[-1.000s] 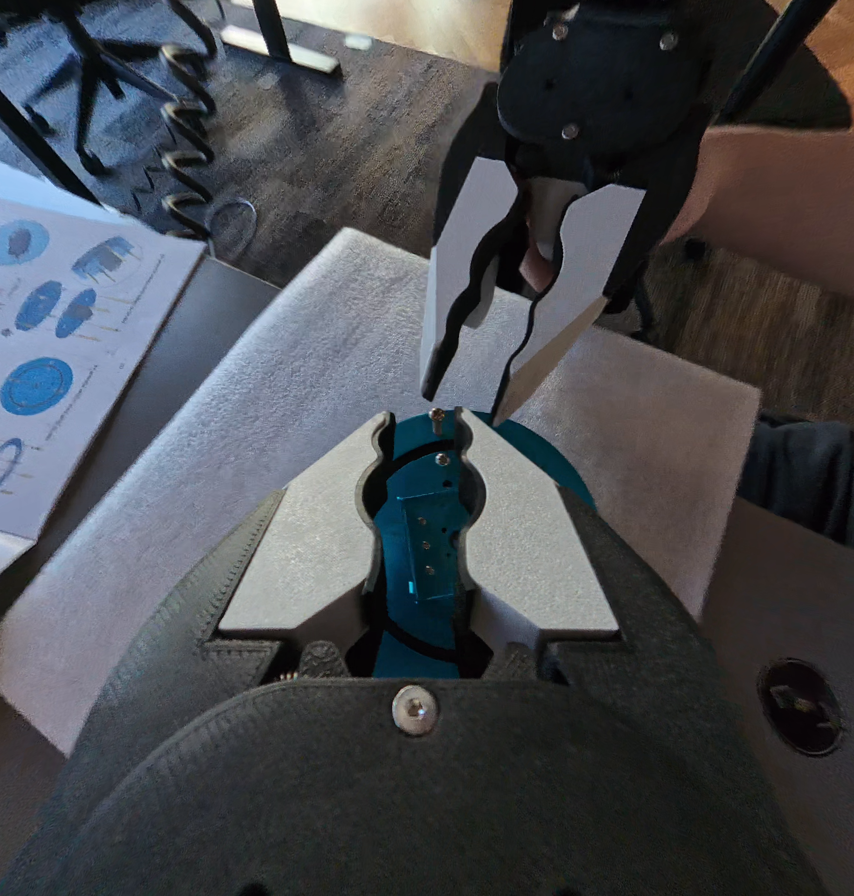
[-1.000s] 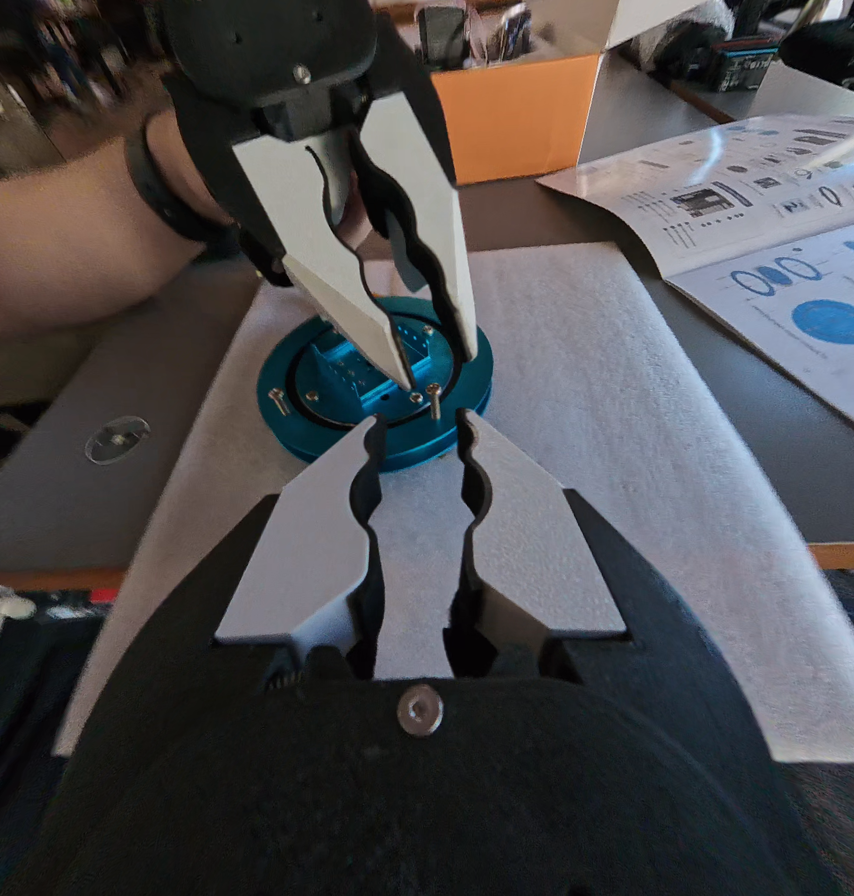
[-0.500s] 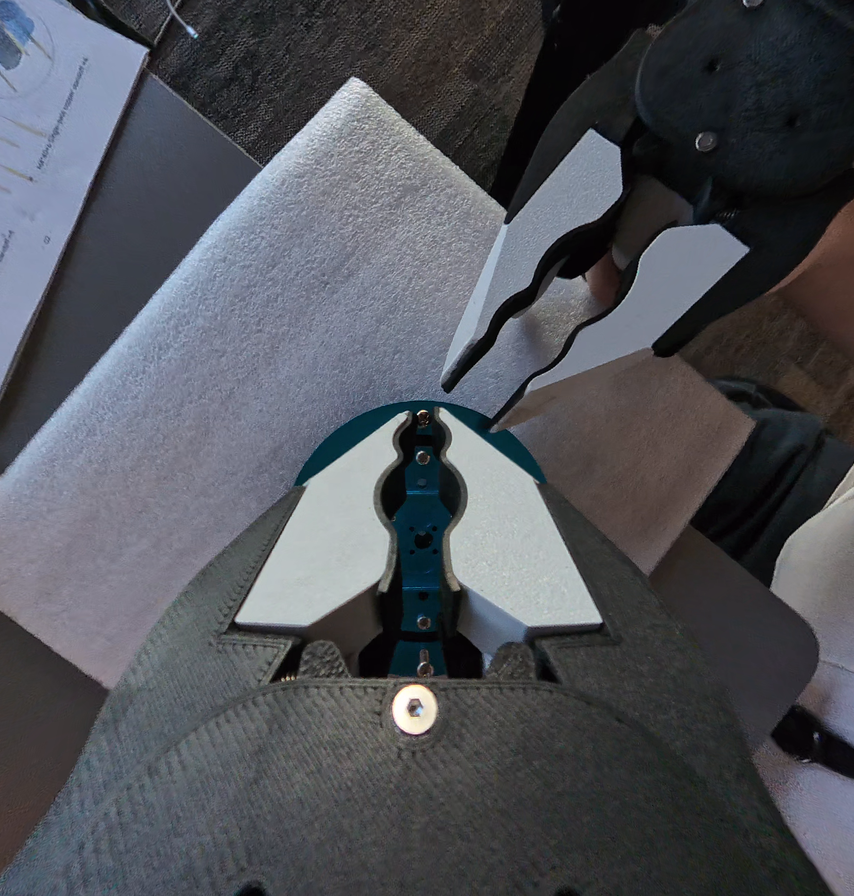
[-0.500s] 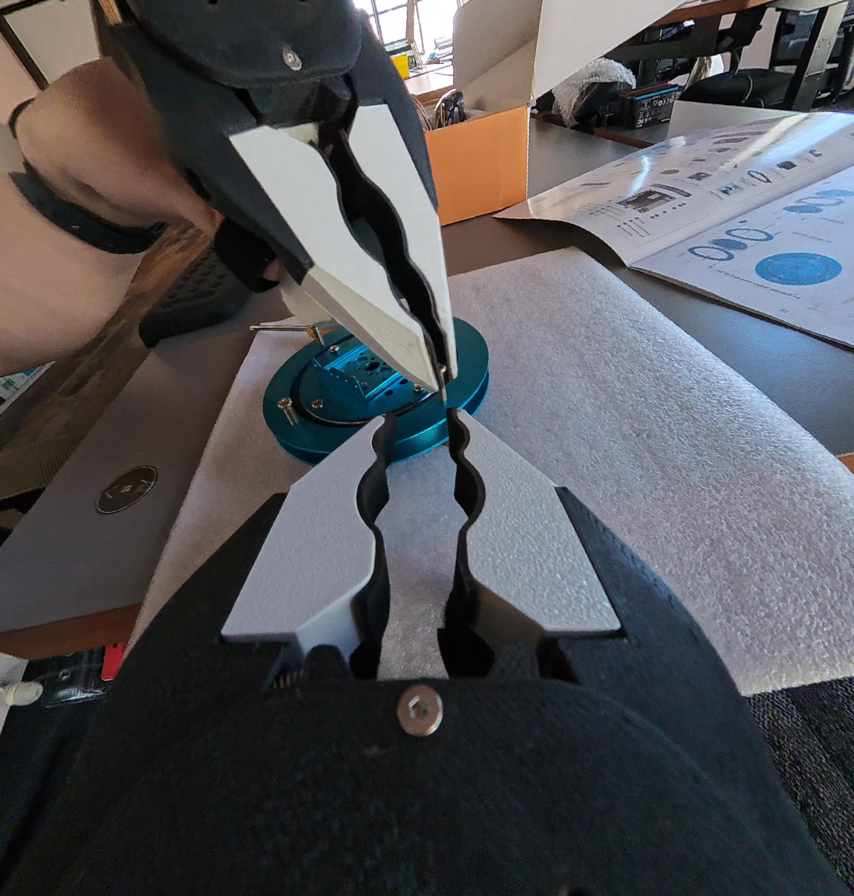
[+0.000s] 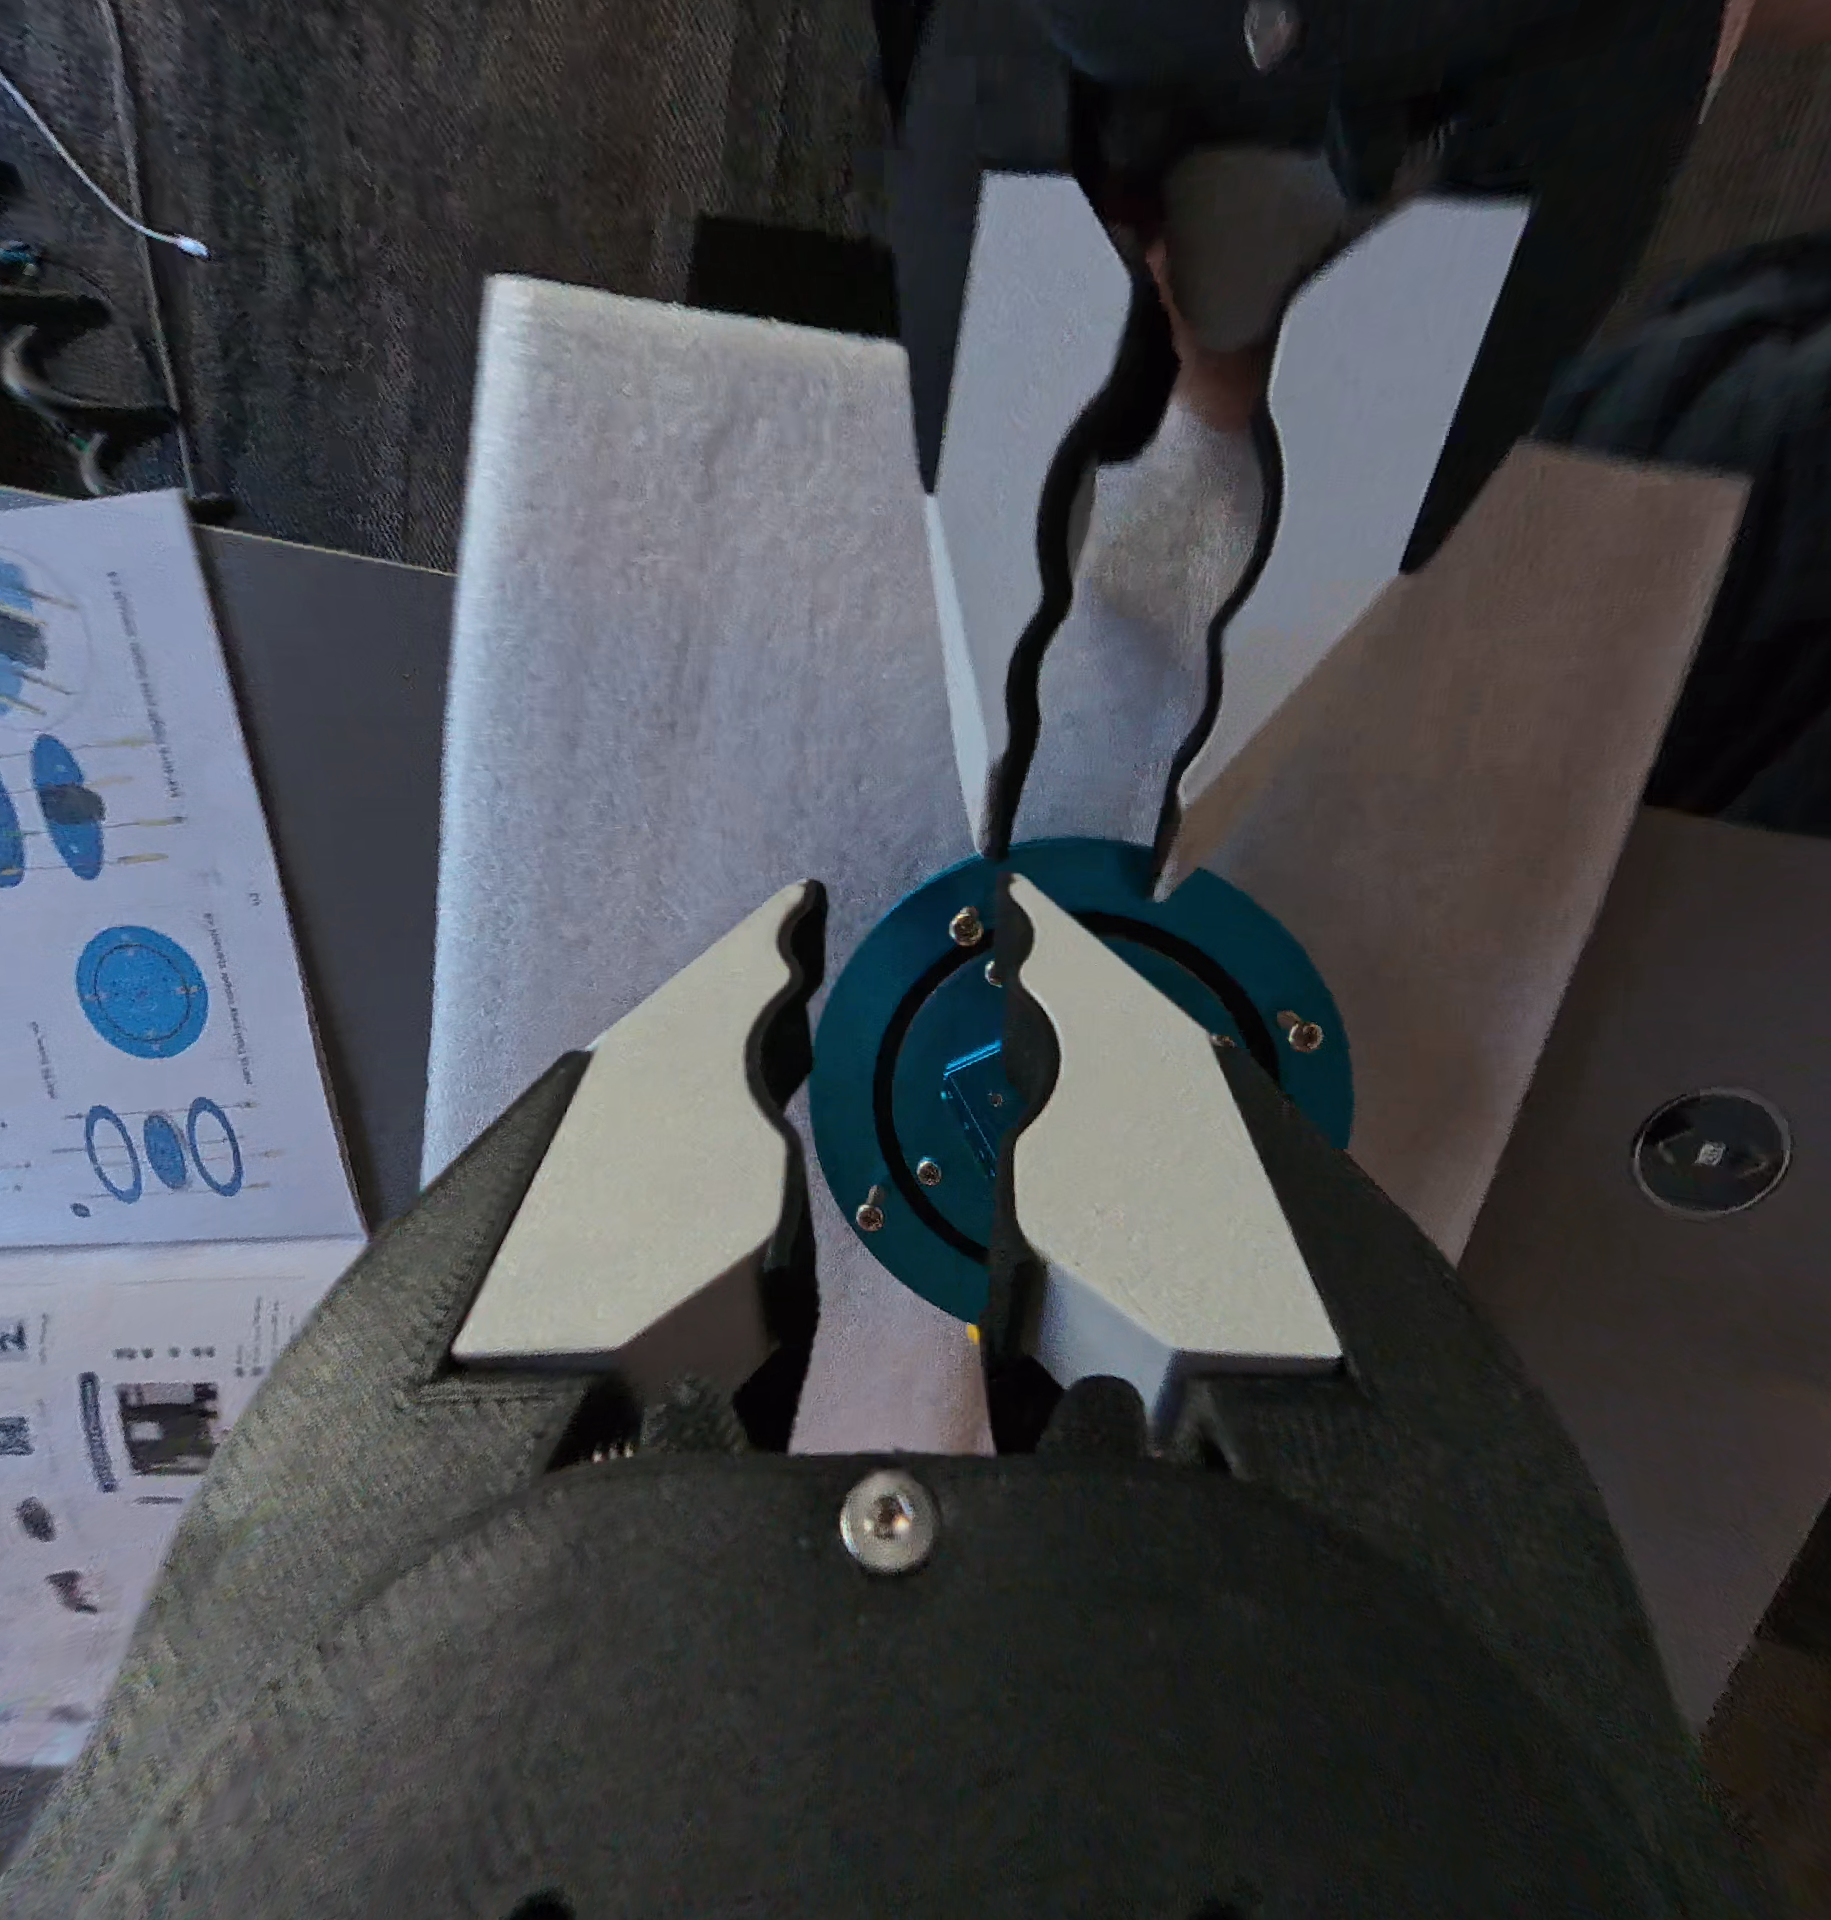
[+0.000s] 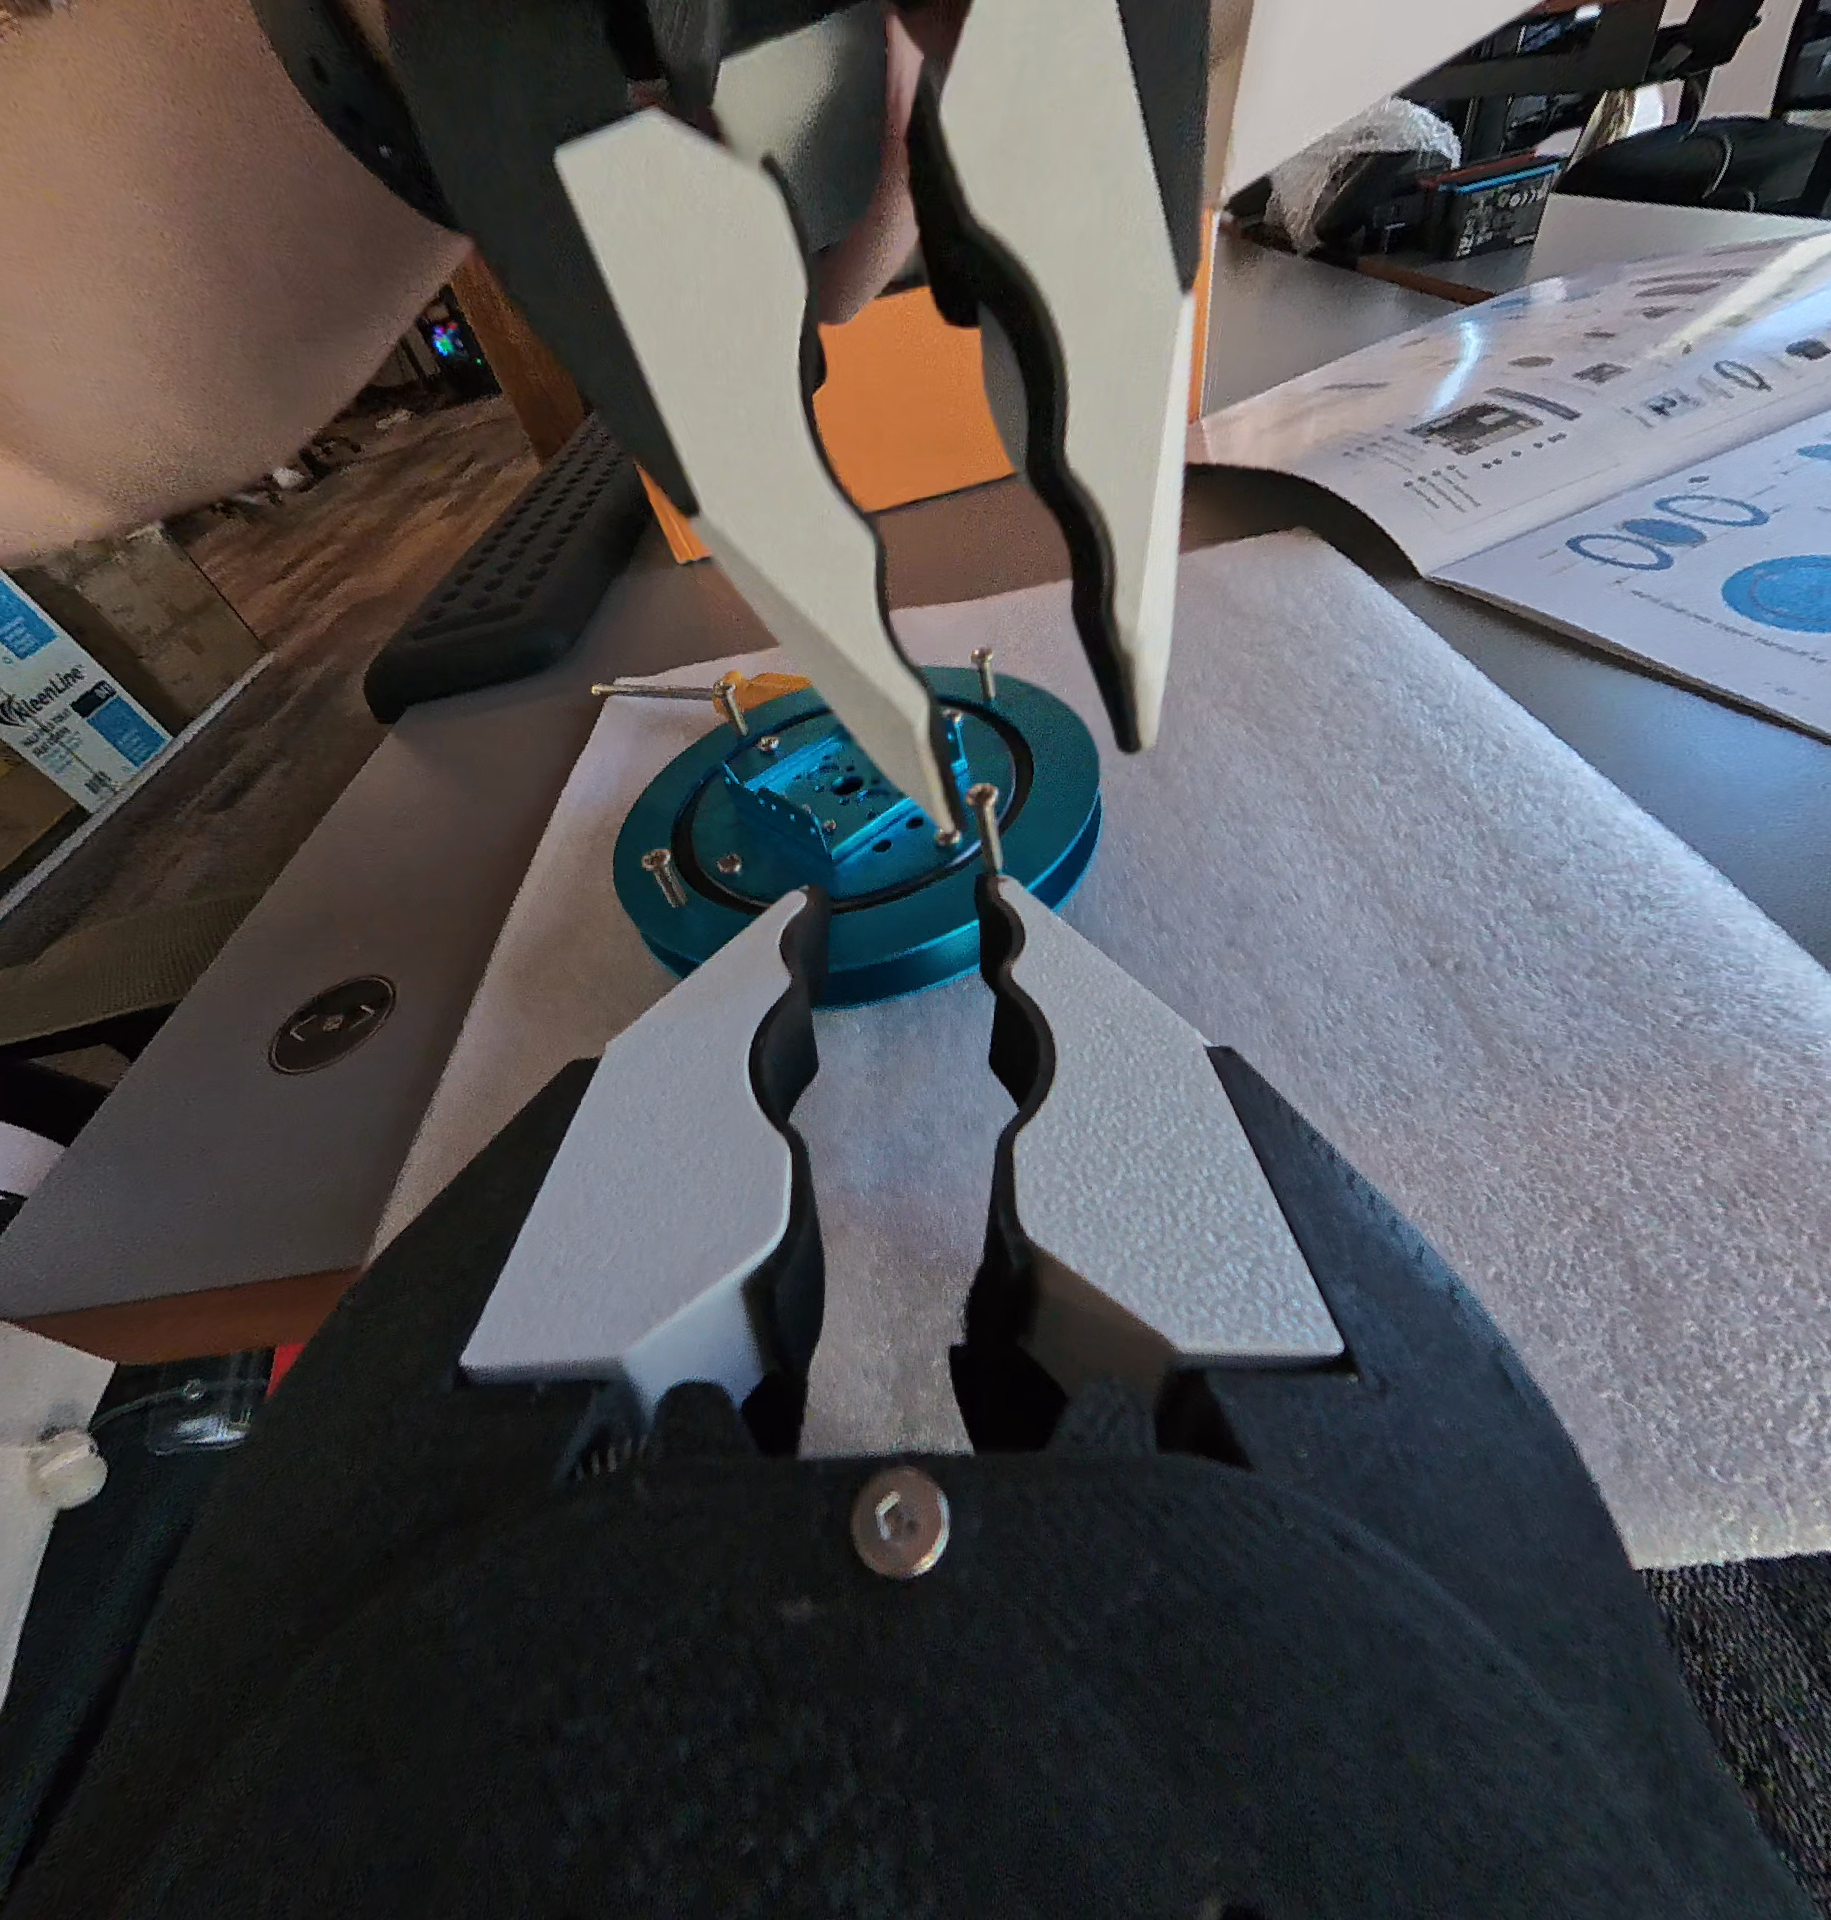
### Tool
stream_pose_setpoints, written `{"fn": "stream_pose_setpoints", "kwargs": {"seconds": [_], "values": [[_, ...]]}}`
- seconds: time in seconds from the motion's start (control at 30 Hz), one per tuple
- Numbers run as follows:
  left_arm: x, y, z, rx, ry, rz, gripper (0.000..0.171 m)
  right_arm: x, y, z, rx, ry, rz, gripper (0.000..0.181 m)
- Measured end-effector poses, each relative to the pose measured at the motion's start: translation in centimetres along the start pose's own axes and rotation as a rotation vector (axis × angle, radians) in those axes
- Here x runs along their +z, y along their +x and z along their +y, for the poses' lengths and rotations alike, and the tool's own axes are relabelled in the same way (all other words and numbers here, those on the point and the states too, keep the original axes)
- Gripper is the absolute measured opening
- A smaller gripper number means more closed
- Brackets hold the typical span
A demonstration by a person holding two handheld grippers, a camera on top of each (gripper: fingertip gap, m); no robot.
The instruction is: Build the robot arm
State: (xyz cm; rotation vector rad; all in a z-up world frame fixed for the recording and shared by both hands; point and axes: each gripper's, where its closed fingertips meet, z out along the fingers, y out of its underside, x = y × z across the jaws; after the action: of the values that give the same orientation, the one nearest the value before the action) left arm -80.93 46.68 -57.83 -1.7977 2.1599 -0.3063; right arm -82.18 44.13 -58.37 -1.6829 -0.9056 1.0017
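A blue metal disc [image 5: 859, 1060] [image 6: 1036, 821] lies on a white foam sheet [image 5: 682, 623] [image 6: 1410, 935]. A blue bracket [image 6: 828, 805] sits in its middle. Several small screws stand loosely in its rim. My left gripper [image 5: 911, 888] is open and empty, hovering over the disc; from the right wrist view it [image 6: 1036, 790] comes down from above, one fingertip beside an upright screw [image 6: 984, 821]. My right gripper [image 6: 900, 888] is open and empty at the disc's near edge, its right fingertip just below that screw. It also shows in the left wrist view [image 5: 1077, 868].
A grey slab with a round black emblem [image 5: 1669, 1299] [image 6: 215, 1122] lies beside the foam. An open printed booklet [image 5: 111, 935] [image 6: 1669, 499] lies on the other side. An orange box [image 6: 911, 416] and a black perforated tray [image 6: 516, 582] stand behind. A thin yellow-handled tool [image 6: 745, 686] lies behind the disc. Left and right tips are no more than a few centimetres apart. My left tips are roughly 5 cm from the blue metal disc [image 5: 859, 1060]. Seen from the right wrist view [image 6: 1053, 754] as well.
My left gripper, nearly shut around the rim screw half a second ago, has opened wide and pulled up and back. My right gripper has opened slightly and stays at the disc's edge.
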Motion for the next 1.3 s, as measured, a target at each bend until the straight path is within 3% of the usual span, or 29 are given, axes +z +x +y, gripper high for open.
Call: {"fn": "stream_pose_setpoints", "kwargs": {"seconds": [0.1,0.23,0.4,0.47,0.6,0.77,0.9,1.03,1.3], "values": [[-2.5,-0.2,-0.8,-0.117,0.182,-0.009,0.031,-0.1,0.5,-0.7,-0.058,-0.042,0.03,0.027],[-6.4,0.5,2.4,-0.321,0.39,-0.176,0.028,0.0,1.2,-1.8,-0.174,-0.125,0.079,0.027],[-8.0,4.2,8.9,-0.641,0.581,-0.411,0.026,1.8,-5.1,-4.0,-0.232,-0.033,-0.027,0.029],[-7.6,5.8,9.8,-0.675,0.63,-0.455,0.022,4.0,-6.3,-3.1,-0.324,-0.143,-0.036,0.02],[-4.9,7.7,10.1,-0.719,0.614,-0.408,0.031,7.6,-5.9,-2.0,-0.573,-0.446,-0.111,0.013],[-3.1,7.5,9.6,-0.694,0.59,-0.472,0.041,8.5,-5.3,-1.7,-0.758,-0.713,-0.237,0.015],[-3.1,7.1,9.0,-0.704,0.631,-0.466,0.047,8.7,-5.5,-0.9,-0.73,-0.763,-0.303,0.013],[-3.2,6.9,8.8,-0.694,0.642,-0.46,0.044,9.2,-5.3,-0.7,-0.724,-0.768,-0.288,0.003],[-2.6,6.8,8.5,-0.674,0.616,-0.465,0.044,9.0,-5.1,-0.8,-0.747,-0.821,-0.277,0.005]]}}
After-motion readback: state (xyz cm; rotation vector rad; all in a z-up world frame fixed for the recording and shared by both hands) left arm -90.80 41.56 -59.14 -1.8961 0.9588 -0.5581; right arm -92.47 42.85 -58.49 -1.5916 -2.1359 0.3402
